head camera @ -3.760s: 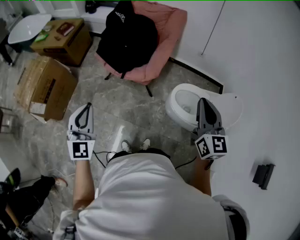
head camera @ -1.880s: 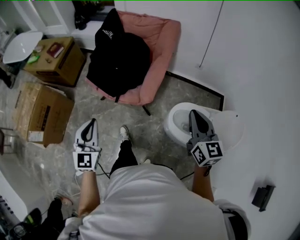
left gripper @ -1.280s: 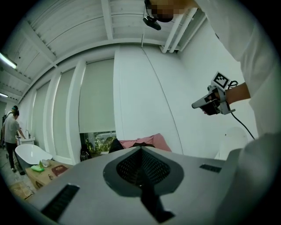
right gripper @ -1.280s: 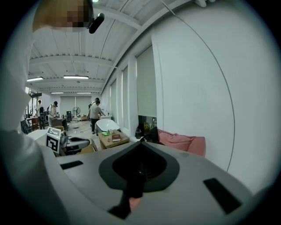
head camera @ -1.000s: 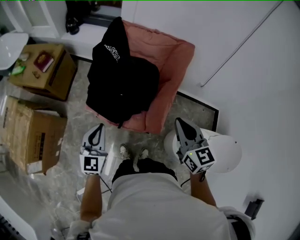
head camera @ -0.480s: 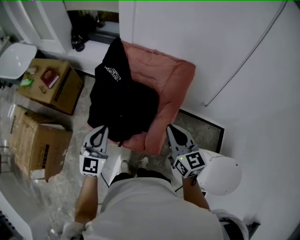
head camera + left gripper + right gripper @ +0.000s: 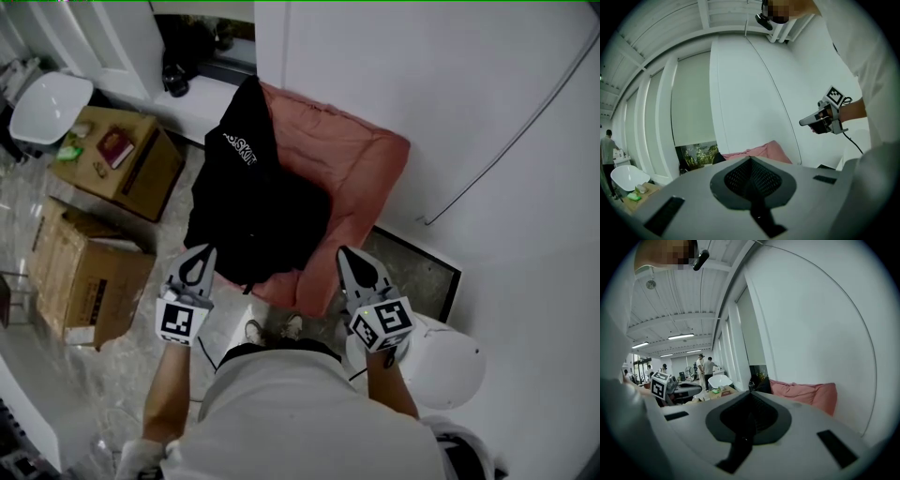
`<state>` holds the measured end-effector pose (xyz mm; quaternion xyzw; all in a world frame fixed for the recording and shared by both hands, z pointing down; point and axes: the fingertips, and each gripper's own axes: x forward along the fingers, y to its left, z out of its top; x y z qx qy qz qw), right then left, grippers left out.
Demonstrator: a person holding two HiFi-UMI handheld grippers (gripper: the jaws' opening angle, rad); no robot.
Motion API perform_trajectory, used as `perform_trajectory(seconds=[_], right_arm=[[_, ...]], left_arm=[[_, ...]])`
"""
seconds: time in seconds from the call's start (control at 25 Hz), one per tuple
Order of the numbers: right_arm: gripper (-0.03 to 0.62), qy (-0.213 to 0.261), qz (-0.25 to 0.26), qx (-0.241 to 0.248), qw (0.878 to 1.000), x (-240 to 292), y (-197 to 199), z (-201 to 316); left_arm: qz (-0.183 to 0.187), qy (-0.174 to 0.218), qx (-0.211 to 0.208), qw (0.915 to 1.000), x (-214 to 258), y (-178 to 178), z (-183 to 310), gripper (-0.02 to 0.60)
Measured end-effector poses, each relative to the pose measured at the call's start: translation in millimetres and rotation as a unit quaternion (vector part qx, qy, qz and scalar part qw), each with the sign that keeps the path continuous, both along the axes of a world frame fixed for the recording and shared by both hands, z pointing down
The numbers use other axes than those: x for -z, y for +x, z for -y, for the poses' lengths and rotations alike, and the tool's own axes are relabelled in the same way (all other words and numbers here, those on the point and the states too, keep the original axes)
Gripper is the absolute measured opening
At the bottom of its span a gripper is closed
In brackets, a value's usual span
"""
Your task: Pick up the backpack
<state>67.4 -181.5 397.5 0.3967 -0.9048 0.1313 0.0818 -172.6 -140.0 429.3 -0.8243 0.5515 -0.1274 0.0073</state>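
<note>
The black fabric backpack (image 7: 258,206) lies straight ahead of both hand-held grippers, propped on the seat and back of a pink padded chair (image 7: 366,169). Its long axis runs away from the person. The bottom edge is the near end, at the chair's front lip, and the narrow top is the far end, up against the chair back.

The left gripper (image 7: 199,253) has its jaws pressed together with nothing between them. Its tip is just beside the backpack's near left corner, so the bag lies ahead and slightly to the right of it. The right gripper (image 7: 347,255) is closed and empty in the same way. From its tip the bag lies ahead and to the left, with a strip of bare pink cushion between them. In the head view this tip is over the chair's near right corner.

The left gripper looks to be the nearer of the two. Neither touches the bag.

I judge the approach nearly done, but no grasp has begun. Both pairs of jaws must part first. The top of the bag, where a carry loop would sit, lies well beyond both tips, and no loop can be made out.
</note>
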Motion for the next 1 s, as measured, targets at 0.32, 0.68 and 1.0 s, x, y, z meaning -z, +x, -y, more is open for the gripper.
perform_trajectory(seconds=[0.32, 0.68, 1.0], right_arm=[[0.02, -0.03, -0.041, 0.003, 0.999, -25, -6, -6], [0.02, -0.06, -0.081, -0.015, 0.995, -46, -6, -14], [0.02, -0.084, -0.085, 0.012, 0.993, -87, -45, -24]], left_arm=[[-0.027, -0.024, -0.009, 0.9993, -40, -5, 49, 0.012], [-0.077, -0.085, -0.041, 0.9926, -111, -8, 102, 0.014], [-0.054, -0.119, -0.1, 0.9863, -177, -5, 150, 0.098]])
